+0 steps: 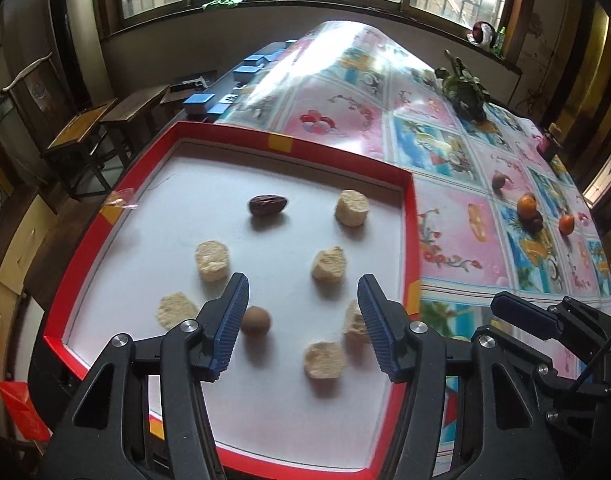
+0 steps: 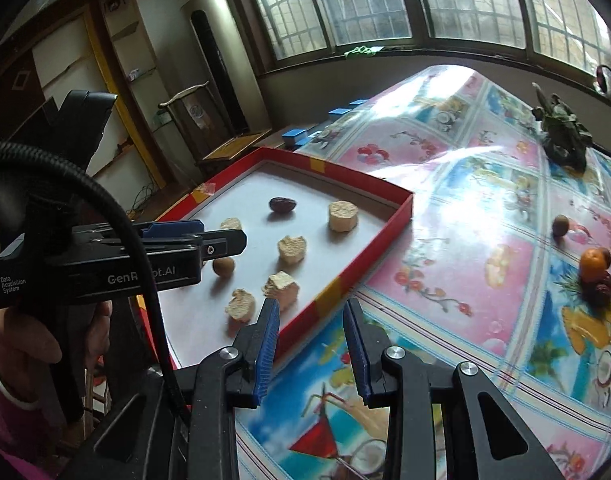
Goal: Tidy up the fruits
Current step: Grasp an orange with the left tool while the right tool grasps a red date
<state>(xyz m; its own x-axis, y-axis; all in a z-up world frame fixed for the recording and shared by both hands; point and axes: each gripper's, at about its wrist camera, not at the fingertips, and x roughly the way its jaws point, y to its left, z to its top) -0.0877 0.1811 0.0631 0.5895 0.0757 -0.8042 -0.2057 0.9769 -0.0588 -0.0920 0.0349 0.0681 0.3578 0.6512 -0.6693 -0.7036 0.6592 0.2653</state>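
Observation:
A red-rimmed tray with a white floor holds several pale round chunks, a dark date and a brown longan. My left gripper hangs open above the tray's near part, nothing between its pads; the longan lies just below its left finger. My right gripper stands open over the tray's near right rim and the tablecloth, empty. On the cloth to the right lie an orange, dark dates and a second longan.
The flowered plastic tablecloth covers the table. A dark plant ornament stands at the back right, blue boxes at the table's far left edge. Wooden stools stand on the floor to the left. A person's hand holds the left gripper.

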